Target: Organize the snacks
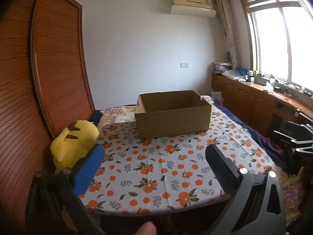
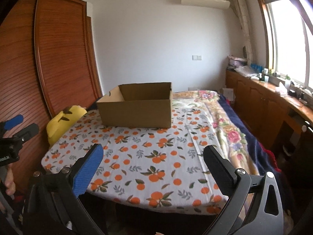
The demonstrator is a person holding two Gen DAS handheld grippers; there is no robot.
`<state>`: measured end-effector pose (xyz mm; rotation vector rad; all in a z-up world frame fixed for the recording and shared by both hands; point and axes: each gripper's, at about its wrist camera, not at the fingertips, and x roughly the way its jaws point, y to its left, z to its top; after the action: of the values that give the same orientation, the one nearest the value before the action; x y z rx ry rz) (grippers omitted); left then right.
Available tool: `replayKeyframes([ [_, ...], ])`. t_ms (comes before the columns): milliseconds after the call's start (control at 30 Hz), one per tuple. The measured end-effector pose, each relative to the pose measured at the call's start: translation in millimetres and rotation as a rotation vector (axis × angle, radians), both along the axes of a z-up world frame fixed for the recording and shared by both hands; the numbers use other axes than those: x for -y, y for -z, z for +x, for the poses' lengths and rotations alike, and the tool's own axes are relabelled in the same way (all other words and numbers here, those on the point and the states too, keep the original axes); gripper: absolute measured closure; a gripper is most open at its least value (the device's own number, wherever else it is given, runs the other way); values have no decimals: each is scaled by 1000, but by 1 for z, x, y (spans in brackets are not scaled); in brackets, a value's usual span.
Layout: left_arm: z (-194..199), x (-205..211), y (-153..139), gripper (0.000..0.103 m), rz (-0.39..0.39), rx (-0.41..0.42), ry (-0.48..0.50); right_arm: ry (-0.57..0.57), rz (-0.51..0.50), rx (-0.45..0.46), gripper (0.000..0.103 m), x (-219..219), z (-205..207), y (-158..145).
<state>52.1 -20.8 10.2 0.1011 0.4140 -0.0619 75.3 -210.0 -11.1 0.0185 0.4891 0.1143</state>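
Observation:
An open brown cardboard box (image 1: 172, 121) (image 2: 135, 111) stands at the far end of a surface covered with an orange-fruit cloth (image 1: 156, 168) (image 2: 148, 156). What I see of its inside holds nothing. No snack shows in either view. My left gripper (image 1: 155, 148) is open over the near edge of the cloth, with nothing between its blue and black fingers. My right gripper (image 2: 154, 147) is open in the same way, a little to the right. The left gripper (image 2: 22, 125) also shows at the left edge of the right wrist view.
A yellow plush toy (image 1: 74, 146) (image 2: 62, 123) lies at the cloth's left edge, against a tall wooden wardrobe (image 1: 49, 58). A floral quilt (image 2: 225, 121) and a dark blanket lie to the right. A cluttered wooden counter (image 1: 264, 90) runs under the window.

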Motion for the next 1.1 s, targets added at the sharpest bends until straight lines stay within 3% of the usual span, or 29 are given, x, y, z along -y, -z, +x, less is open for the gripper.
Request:
replayKeyframes([
  [400, -21, -6, 26, 0, 15, -18, -24, 40, -34, 9, 0, -5, -21, 21],
  [1100, -25, -10, 20, 0, 0, 5, -37, 62, -43, 15, 0, -3, -23, 21],
])
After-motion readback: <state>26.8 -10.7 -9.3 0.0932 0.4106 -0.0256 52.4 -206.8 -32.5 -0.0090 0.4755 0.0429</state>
